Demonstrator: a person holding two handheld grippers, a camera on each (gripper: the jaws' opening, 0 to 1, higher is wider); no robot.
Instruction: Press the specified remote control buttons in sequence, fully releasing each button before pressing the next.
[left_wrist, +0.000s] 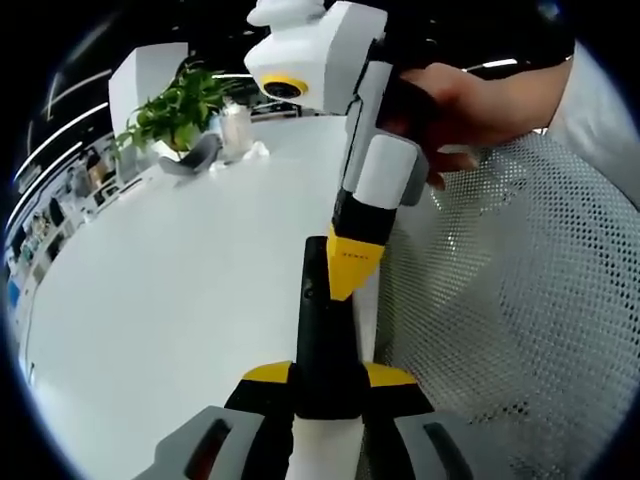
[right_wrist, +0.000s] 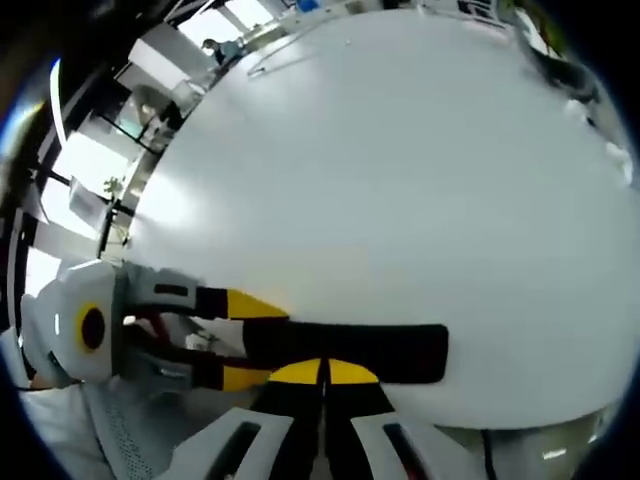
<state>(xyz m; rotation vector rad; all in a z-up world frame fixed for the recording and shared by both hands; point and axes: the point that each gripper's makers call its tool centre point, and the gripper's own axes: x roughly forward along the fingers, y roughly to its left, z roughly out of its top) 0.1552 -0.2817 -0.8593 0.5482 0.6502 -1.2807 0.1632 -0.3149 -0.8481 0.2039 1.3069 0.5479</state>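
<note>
I see broad open room across the white table (left_wrist: 170, 300) to the left of the black remote (left_wrist: 322, 340). Far off, a potted plant (left_wrist: 175, 110) and a small bottle (left_wrist: 236, 128) crowd the back edge. To the right, a white mesh chair (left_wrist: 520, 290) hems in that side.

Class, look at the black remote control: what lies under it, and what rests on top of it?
Under the remote lies the white table. The right gripper has its yellow tip on the remote's top. The left gripper clamps its near end. The tip covers any button beneath.
</note>
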